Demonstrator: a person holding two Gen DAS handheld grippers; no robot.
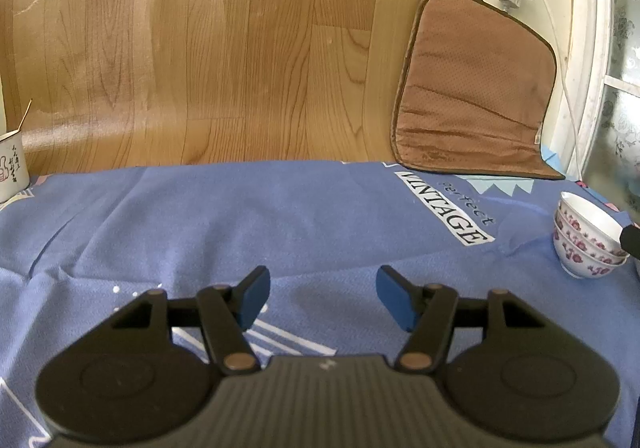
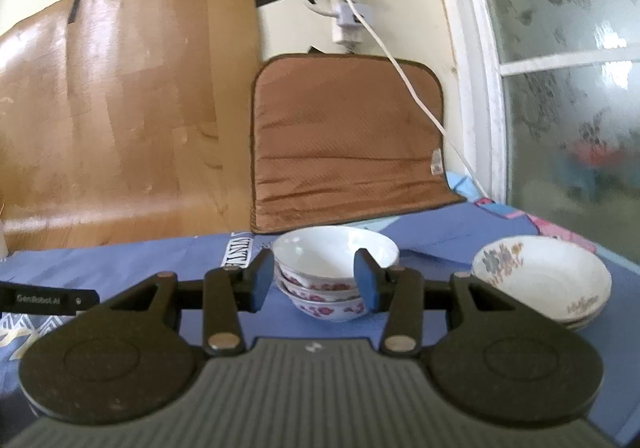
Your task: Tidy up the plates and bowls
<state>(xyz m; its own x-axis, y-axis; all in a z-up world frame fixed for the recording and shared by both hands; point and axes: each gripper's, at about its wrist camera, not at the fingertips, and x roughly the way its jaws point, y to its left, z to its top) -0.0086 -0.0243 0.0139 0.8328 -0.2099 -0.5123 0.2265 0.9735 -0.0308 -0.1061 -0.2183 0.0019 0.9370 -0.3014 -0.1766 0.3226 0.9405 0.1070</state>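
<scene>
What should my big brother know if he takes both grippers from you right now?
Left gripper: open, holding nothing, over the blue cloth.
Right gripper: jaws either side of the stacked floral bowls; whether the pads press on them is unclear.
Things: the bowls sit nested in one stack on the cloth; the stacked plates sit just right of them.
Done: bowls and plates each look gathered into a pile.
Left: probably just check the piles sit tidy, then draw the right gripper back.

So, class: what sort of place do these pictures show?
Probably a lived-in home, not a lab: stacked floral bowls on a printed blue cloth, a brown cushion against the wall, and a patterned frosted window.
</scene>
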